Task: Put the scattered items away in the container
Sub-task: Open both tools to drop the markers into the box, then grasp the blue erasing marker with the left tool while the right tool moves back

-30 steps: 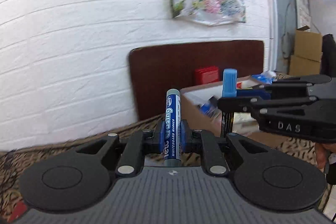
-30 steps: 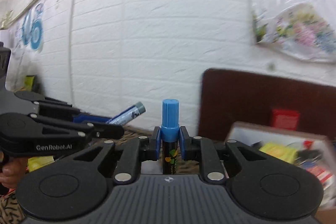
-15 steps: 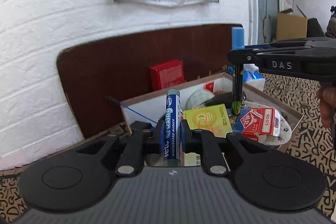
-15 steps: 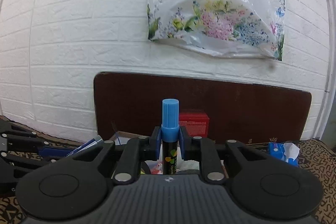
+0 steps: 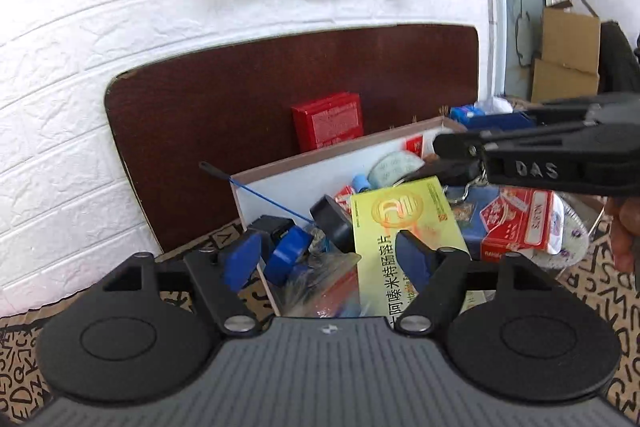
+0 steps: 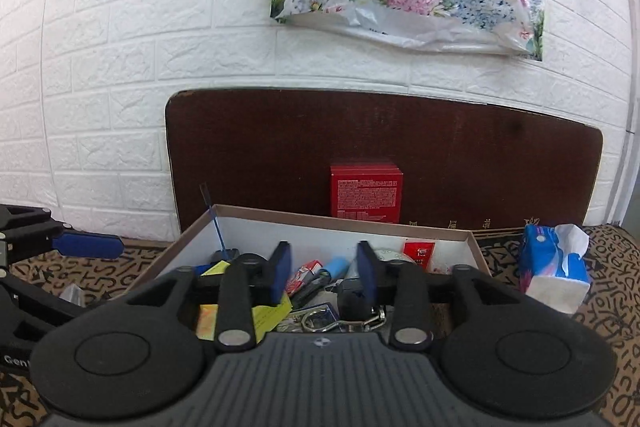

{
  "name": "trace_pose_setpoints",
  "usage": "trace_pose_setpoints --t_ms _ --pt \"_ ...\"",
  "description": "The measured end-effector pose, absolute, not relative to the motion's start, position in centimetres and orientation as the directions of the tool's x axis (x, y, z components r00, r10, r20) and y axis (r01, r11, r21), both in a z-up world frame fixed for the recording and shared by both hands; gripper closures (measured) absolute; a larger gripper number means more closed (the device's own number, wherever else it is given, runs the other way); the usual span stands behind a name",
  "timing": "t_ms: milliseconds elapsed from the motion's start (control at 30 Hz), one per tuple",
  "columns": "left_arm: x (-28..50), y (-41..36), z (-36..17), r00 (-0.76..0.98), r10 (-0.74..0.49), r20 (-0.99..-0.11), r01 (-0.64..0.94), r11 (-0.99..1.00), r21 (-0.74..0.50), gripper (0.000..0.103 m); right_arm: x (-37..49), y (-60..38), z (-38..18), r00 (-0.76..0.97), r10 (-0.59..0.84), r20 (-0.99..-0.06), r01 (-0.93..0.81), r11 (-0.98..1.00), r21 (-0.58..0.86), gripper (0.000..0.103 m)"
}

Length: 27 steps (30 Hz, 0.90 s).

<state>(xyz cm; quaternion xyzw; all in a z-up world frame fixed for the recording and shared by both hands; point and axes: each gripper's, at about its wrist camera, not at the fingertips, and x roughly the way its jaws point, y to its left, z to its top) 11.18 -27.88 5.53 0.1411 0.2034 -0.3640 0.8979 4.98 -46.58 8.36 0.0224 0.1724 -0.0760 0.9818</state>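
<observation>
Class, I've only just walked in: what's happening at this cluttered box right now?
A person is tidying loose items into an open cardboard box with two handheld grippers. At this moment the left gripper and the right gripper are both open and empty above the box. Inside lie a yellow packet, a red card pack and other odds and ends. A tissue pack sits outside on the patterned cloth.

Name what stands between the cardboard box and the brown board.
A red carton stands between the cardboard box and the brown board; the right wrist view shows it.
</observation>
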Motion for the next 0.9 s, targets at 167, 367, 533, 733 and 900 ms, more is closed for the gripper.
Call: trace_pose_setpoints --t_ms 167,367,533,733,900 --pt "9.9 -27.2 6.3 0.67 -0.584 -0.459 0.698 0.705 0.123 0.02 3.5 -44.8 8.6 0.932 -0.13 -0.339 0.15 0.988 0.031 0.011" --pt "8.6 -25.5 5.9 0.7 -0.54 -0.467 0.666 0.729 0.156 0.02 1.7 -40.6 8.7 0.938 -0.117 -0.326 0.135 0.99 0.033 0.0" --pt "7.8 -22.8 5.6 0.73 -0.496 -0.47 0.631 0.754 0.184 0.02 0.6 -37.3 8.9 0.942 -0.066 -0.33 0.092 0.994 0.064 0.0" --pt "7.3 -18.9 5.4 0.75 -0.469 -0.467 0.597 0.783 0.173 0.019 -0.2 -33.6 8.6 0.944 -0.007 -0.331 0.034 0.996 0.077 0.0" --pt "6.8 -16.5 4.0 0.737 -0.47 -0.486 0.595 0.792 0.136 0.019 -0.5 -30.9 8.1 0.934 0.016 -0.358 -0.01 1.0 0.018 0.0"
